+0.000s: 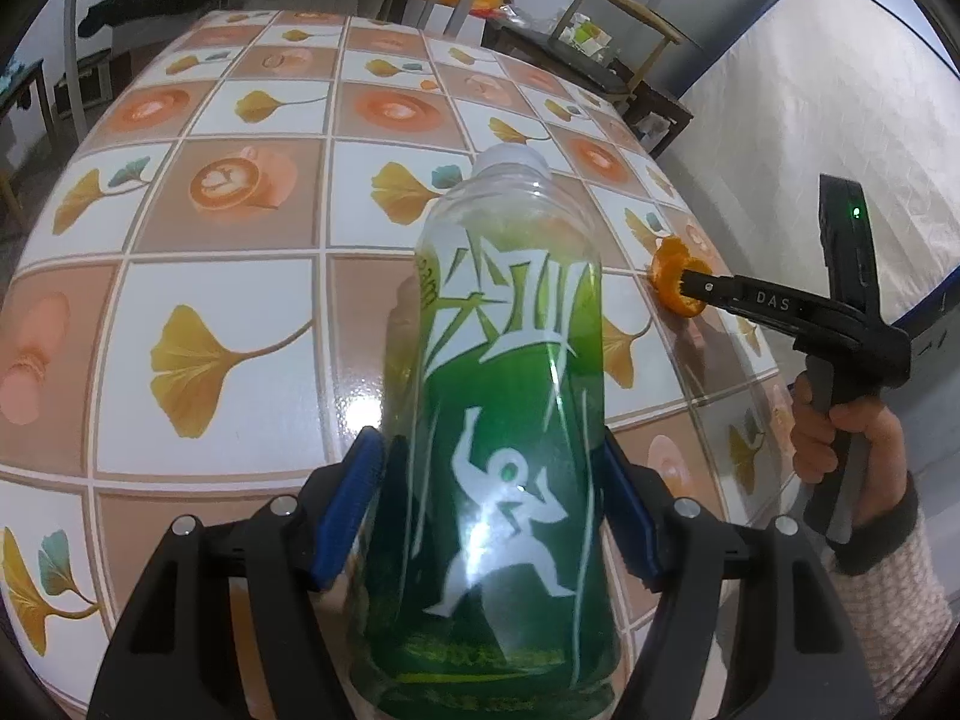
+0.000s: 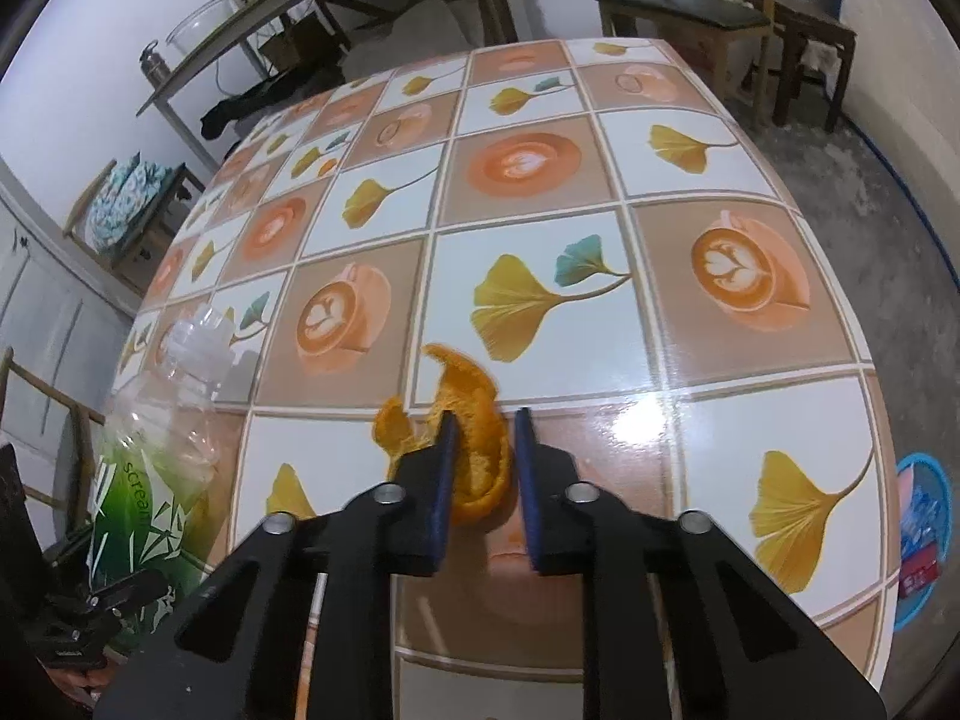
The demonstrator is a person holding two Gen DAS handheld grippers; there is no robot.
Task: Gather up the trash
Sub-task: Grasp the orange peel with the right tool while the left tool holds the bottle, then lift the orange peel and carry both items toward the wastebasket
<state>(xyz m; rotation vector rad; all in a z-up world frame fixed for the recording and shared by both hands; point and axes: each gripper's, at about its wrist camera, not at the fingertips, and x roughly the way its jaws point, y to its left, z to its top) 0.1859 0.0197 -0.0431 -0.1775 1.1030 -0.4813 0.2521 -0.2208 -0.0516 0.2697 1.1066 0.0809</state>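
The left gripper [image 1: 492,474] clamps a clear bottle [image 1: 510,420] with a green label low on its body, one blue pad on each side, pressed against the plastic. The bottle leans away from the camera with its neck toward the far side of the table [image 1: 240,300], and its base fills the near middle of the left wrist view. To its left the patterned tabletop lies bare all the way to the rounded left and far edges, with wide room there.

To the right of the bottle, near the table's right edge, an orange peel [image 2: 474,450] lies on the surface. The right gripper [image 2: 483,468] points steeply down over it with its jaws narrow and the peel between them. The left pad touches the peel's side; the right pad seems to stand just off it, though the angle makes that hard to judge, so the peel is straddled rather than plainly gripped. A curled flap of peel sticks out to the left of the jaws. A hand [image 1: 852,438] in a knit sleeve holds this gripper's handle off the table's right side.

Past the right edge the bare floor [image 2: 888,228] drops away, and a blue basket [image 2: 924,510] sits down there, near the table's corner.
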